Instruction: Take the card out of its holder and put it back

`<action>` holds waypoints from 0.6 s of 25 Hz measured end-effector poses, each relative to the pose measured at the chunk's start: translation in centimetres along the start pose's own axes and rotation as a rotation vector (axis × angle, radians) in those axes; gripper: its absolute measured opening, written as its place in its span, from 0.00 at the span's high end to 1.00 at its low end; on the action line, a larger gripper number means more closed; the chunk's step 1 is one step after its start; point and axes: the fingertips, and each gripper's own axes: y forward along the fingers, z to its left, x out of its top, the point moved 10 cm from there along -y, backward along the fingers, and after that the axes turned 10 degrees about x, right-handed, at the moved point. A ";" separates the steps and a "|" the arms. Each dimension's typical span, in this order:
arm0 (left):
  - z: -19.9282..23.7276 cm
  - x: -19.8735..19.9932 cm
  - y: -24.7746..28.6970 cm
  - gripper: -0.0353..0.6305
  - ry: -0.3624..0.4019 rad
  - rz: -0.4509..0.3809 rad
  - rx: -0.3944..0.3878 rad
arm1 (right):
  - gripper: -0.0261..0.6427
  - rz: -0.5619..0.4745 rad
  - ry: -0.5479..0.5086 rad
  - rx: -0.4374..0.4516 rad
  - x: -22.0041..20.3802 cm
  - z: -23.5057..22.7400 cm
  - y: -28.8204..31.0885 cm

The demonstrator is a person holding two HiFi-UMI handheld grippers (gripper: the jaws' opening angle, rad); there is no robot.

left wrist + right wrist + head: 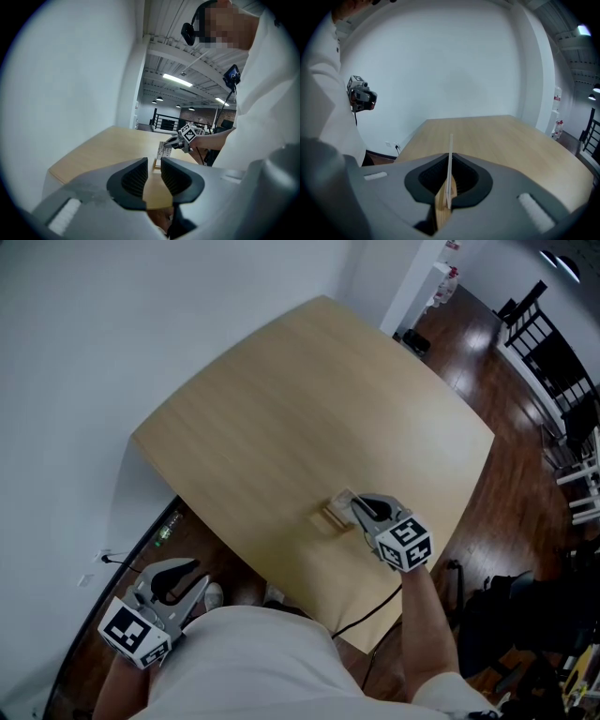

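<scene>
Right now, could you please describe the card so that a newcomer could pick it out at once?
On the big pale wooden table, look near the edge closest to the person. There the right gripper is shut on the card: a thin white sheet standing upright, unlike the squat tan wooden holder beneath it.

A pale wooden worktop (309,418) with rounded corners stands beside a white wall (84,352) on a dark wood floor (487,362). A black cable (370,613) crosses its near corner, and black chairs (553,352) stand well apart at the far right. Strip lights (177,80) run along the ceiling.
</scene>
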 end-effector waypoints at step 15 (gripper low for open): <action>0.0 -0.1 0.4 0.80 -0.008 0.058 0.006 | 0.93 -0.027 0.057 0.052 -3.9 -1.3 2.1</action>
